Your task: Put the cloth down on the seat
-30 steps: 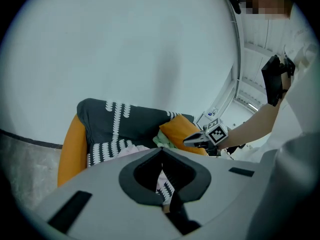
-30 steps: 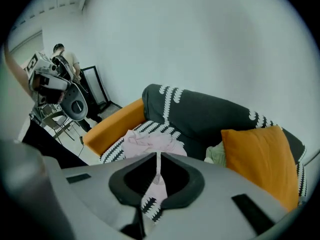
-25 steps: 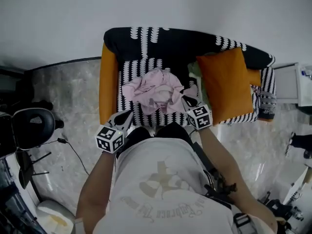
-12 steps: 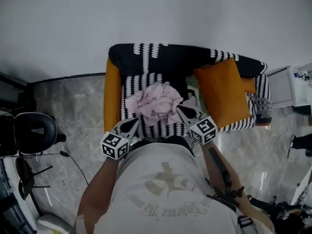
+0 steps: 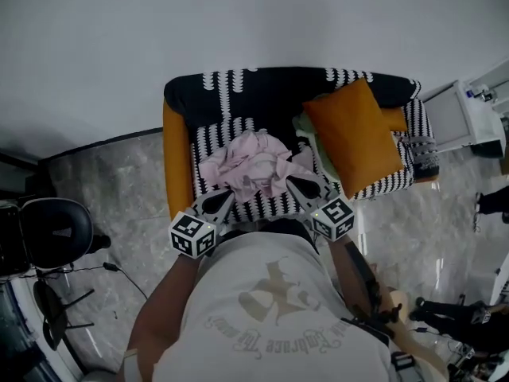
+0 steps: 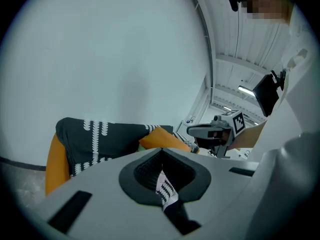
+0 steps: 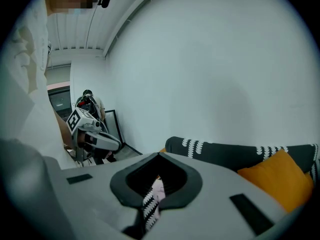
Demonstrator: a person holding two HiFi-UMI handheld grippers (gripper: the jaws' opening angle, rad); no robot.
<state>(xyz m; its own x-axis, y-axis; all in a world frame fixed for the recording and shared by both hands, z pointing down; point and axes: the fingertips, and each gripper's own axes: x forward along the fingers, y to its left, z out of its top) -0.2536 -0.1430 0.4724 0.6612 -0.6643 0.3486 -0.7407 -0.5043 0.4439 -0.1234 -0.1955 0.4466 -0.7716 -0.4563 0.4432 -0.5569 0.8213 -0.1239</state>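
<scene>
The pink cloth (image 5: pixel 253 164) lies crumpled on the black-and-white patterned seat (image 5: pixel 266 205) of the sofa, with no gripper touching it. My left gripper (image 5: pixel 226 200) hovers over the seat's front edge, just left of the cloth, jaws shut and empty. My right gripper (image 5: pixel 293 184) hangs by the cloth's near right corner, also shut with nothing in it. In the left gripper view the closed jaws (image 6: pixel 161 151) point at the sofa back. In the right gripper view a strip of pink cloth (image 7: pixel 158 188) shows below the closed jaws (image 7: pixel 159 156).
An orange cushion (image 5: pixel 354 138) leans at the seat's right end, with a pale green fabric (image 5: pixel 306 126) behind it. The sofa has orange sides (image 5: pixel 176 165). A black office chair (image 5: pixel 52 229) stands on the marble floor at left, a white cabinet (image 5: pixel 465 114) at right.
Both grippers have lifted away from the cloth, the right one more. The right jaws, at the cloth's edge a second ago, now hang clear of it. The cloth stays on the seat.
</scene>
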